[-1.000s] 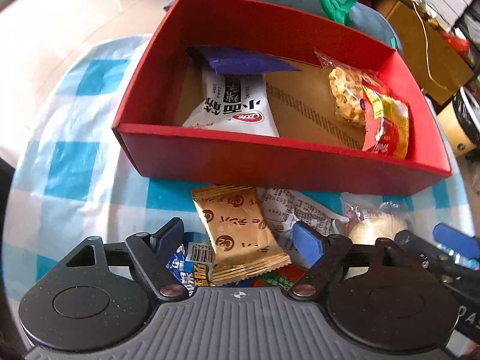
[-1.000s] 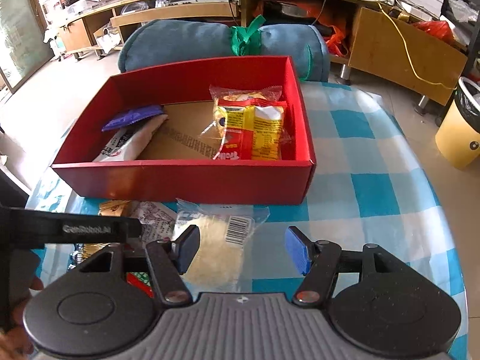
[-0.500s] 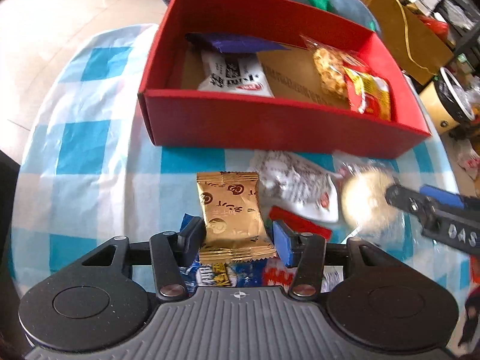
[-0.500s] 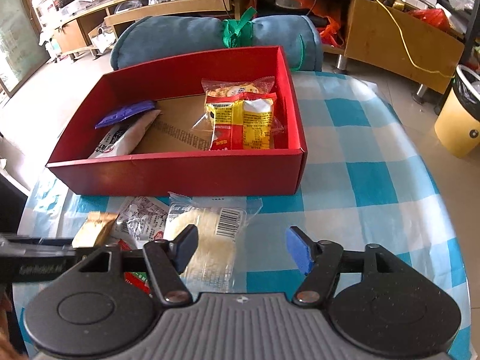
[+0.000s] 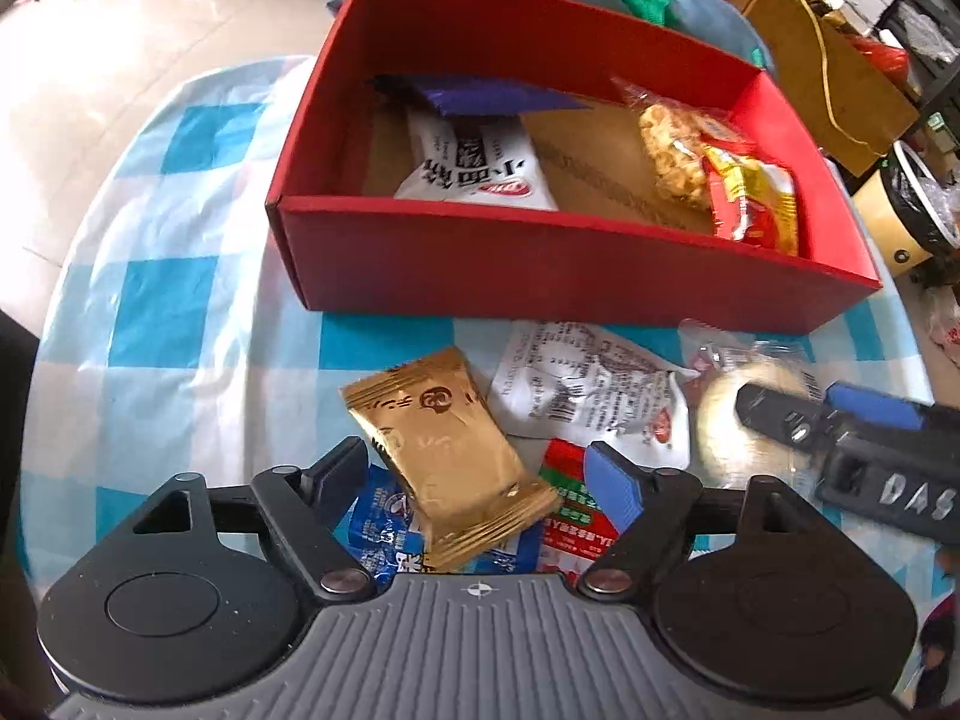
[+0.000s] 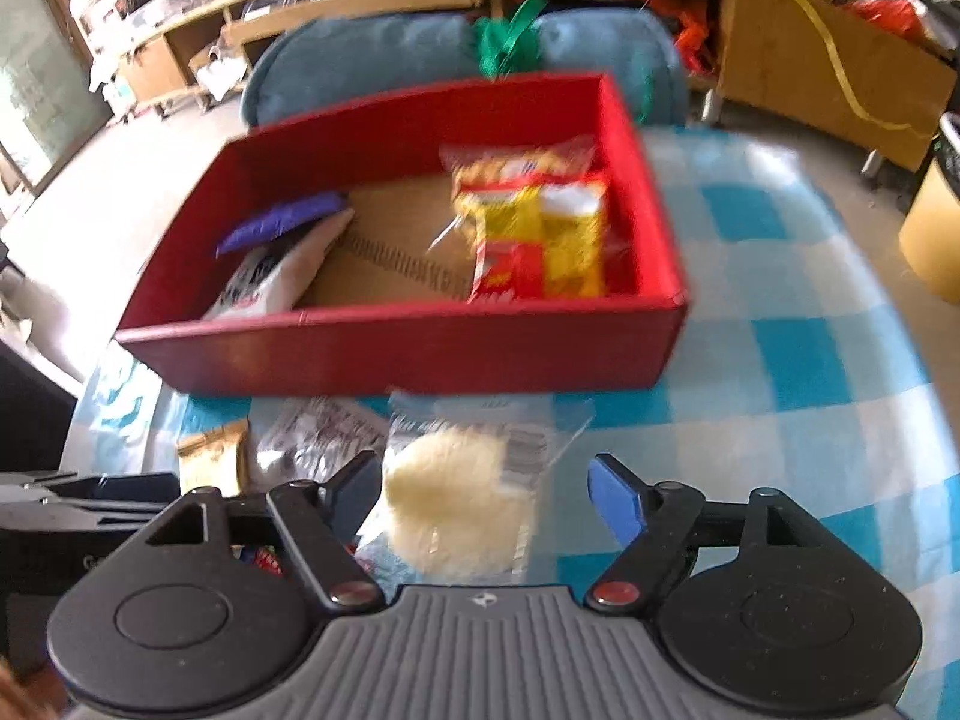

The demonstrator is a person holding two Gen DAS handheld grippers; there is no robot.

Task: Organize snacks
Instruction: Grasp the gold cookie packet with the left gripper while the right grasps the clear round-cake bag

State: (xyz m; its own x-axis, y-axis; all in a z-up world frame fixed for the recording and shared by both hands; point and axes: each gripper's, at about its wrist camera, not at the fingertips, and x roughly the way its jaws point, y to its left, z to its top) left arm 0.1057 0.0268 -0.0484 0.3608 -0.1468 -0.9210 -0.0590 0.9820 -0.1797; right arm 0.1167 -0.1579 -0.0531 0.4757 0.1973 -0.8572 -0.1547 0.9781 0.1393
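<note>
A red box (image 5: 540,264) (image 6: 420,348) sits on the checked table and holds a white packet (image 5: 480,168), a purple packet (image 5: 480,96) and a red-yellow snack bag (image 5: 738,198) (image 6: 540,228). Loose snacks lie in front of it. My left gripper (image 5: 474,474) is open, its fingers either side of a gold packet (image 5: 444,450) that lies on blue packets (image 5: 384,516). My right gripper (image 6: 486,486) is open over a clear bag with a pale round cake (image 6: 456,498) (image 5: 726,420); it also shows in the left wrist view (image 5: 840,438).
A white printed packet (image 5: 588,390) and a red-green packet (image 5: 570,510) lie between the two grippers. A blue rolled cushion (image 6: 456,54) lies behind the box. A yellow bin (image 6: 930,228) stands right of the table. Wooden furniture is at the back.
My left gripper's fingers have opened wider around the gold packet, which now lies turned at an angle. My right gripper has moved forward over the cake bag; its view is blurred.
</note>
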